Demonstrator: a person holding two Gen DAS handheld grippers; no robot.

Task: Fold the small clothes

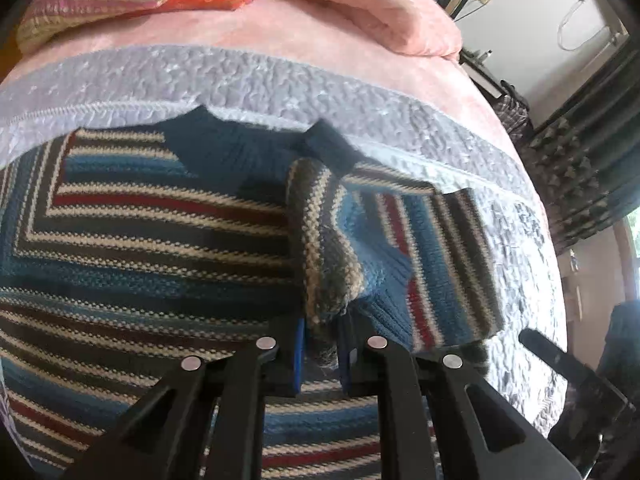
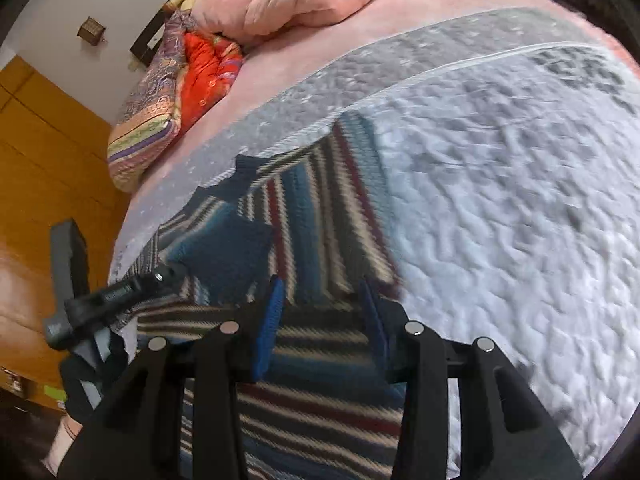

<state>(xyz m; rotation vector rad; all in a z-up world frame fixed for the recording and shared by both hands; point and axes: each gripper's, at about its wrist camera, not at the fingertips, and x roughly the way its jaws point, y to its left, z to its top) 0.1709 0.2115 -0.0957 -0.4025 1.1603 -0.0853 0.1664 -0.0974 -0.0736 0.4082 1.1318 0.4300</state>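
The left gripper (image 1: 322, 344) is clenched on a bunched fold of the striped sweater (image 1: 140, 232), which lies spread on the grey blanket (image 1: 260, 80) covering the bed (image 1: 320, 36). The right gripper (image 2: 322, 320) hangs released just above the sweater's striped body.

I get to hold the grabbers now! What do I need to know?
Left gripper: shut on a sleeve of the striped sweater, held up over its body.
Right gripper: jaws open, holding nothing, above the sweater's lower part.
The sweater lies on the grey quilted blanket on the bed.
Done: the sleeve is pinched and partway folded in.
Left: probably lay that sleeve down flat, then finish the remaining folds.
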